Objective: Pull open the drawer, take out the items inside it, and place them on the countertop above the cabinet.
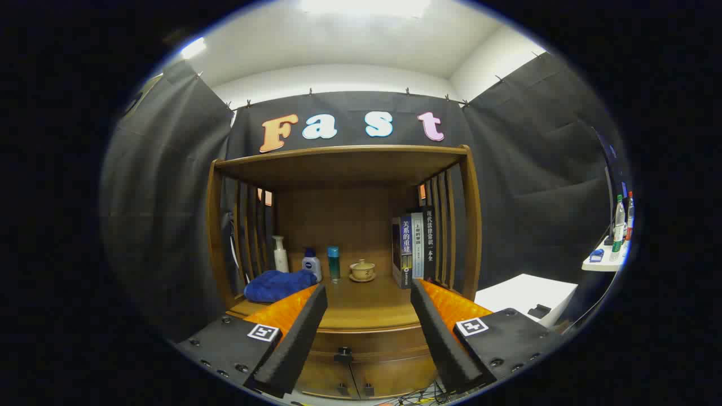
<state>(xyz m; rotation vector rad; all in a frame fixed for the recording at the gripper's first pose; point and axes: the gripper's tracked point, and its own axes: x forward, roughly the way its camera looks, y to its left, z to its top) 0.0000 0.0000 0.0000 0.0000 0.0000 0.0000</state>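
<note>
gripper (366,299) fingers released, spread wide, nothing between them, facing wooden cabinet (474,225). drawer (369,344) closed, knob (343,355) low between the fingers. countertop (366,301) above it carries blue towel (279,285), three bottles (311,263), small tea cup (362,270), books (414,248) upright at right.

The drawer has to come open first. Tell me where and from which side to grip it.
Grip the small dark knob at the middle of the drawer front, under the countertop. Come at it straight from the front: it probably sticks out towards the open gripper, whose fingers stand apart with nothing held, so closing on its two sides should allow a straight pull.
</note>
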